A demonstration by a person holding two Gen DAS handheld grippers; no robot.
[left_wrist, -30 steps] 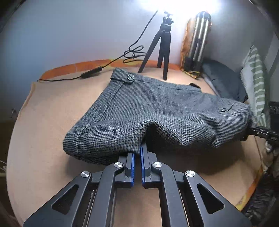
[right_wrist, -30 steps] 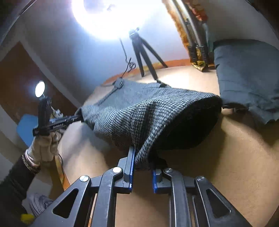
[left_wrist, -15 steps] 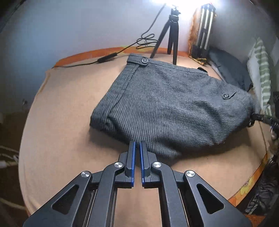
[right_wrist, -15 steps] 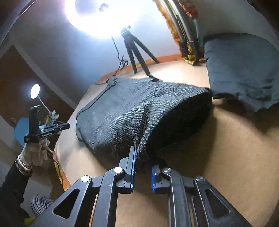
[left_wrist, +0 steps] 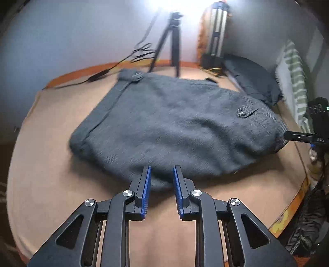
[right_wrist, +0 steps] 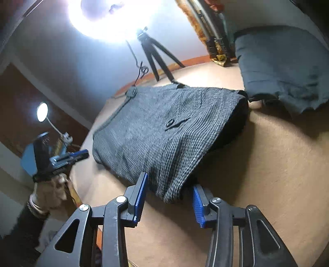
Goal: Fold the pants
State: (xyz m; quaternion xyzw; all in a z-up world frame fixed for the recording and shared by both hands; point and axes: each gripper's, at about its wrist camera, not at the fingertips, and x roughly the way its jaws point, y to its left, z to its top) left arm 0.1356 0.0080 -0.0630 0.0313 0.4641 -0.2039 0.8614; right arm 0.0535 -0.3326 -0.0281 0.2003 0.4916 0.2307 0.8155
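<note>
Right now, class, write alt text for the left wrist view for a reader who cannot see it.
Folded grey pants lie on a tan table, with the left tool open just over their near edge, gripping nothing. Behind stand a black tripod and a trailing cable.

A blown-out lamp glares behind, the left view is motion-blurred, fisheye edges darken.
</note>
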